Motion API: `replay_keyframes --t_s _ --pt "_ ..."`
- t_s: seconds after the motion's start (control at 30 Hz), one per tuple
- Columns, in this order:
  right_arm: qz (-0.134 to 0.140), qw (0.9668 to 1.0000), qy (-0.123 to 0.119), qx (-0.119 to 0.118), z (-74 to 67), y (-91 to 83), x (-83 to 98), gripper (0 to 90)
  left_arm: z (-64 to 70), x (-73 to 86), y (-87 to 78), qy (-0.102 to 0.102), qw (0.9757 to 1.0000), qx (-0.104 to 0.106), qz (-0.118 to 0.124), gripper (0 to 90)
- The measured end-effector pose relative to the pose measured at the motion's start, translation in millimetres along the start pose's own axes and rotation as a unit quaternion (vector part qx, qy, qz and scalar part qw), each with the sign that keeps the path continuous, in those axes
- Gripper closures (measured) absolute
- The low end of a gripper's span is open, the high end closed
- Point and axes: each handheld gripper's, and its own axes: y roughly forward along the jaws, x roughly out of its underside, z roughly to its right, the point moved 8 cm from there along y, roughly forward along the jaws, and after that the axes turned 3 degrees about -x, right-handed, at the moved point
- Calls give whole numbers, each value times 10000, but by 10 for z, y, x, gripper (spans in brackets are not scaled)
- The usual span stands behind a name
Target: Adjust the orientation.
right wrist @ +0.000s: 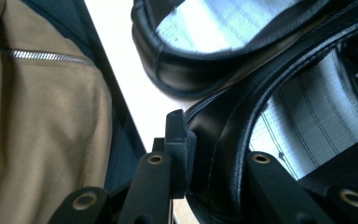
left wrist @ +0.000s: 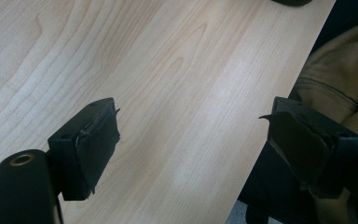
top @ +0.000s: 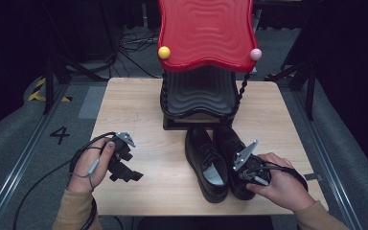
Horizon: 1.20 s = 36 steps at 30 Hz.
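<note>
Right gripper [top: 243, 173]: we saw its jaws closed on the heel rim of the right black shoe [top: 232, 143] | pair near the table's [top: 134, 100] front edge, left shoe [top: 206, 163] touching | left gripper [top: 133, 176]: jaws wide apart, empty, front-left | red-topped rack [top: 205, 33] at back edge.

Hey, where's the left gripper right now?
In the high view, the left gripper is near the table's front-left corner, open over bare wood, left of the black shoes.
</note>
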Motion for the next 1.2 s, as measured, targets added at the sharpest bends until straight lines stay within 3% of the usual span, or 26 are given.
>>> replay_keyframes --t_s 0.2,0.5,0.7,0.77,0.9,1.07,1.13,1.2 --pt "3 9996 -31 277 168 112 -62 790 -7 10 -2 -28 10000 -5 -6 170" --pt "-117 9998 3 162 230 281 3 756 -3 1 13 0 10000 -6 -39 171" --pt "5 9998 51 179 210 313 2 698 0 1 11 -2 10000 2 -36 171" --pt "161 9996 233 66 189 289 -13 628 -7 5 12 -8 10000 7 -35 171" --pt "395 9983 406 126 214 210 -28 556 -5 7 3 0 10000 6 -37 171" --pt "598 9963 613 64 187 97 -40 514 3 1 5 -14 10000 -5 -12 170" --pt "712 9942 811 -20 164 42 -47 493 -1 4 10 -11 10000 -14 -41 171" --pt "781 9926 920 110 186 -10 -55 482 1 3 10 -4 10000 -8 -41 171"
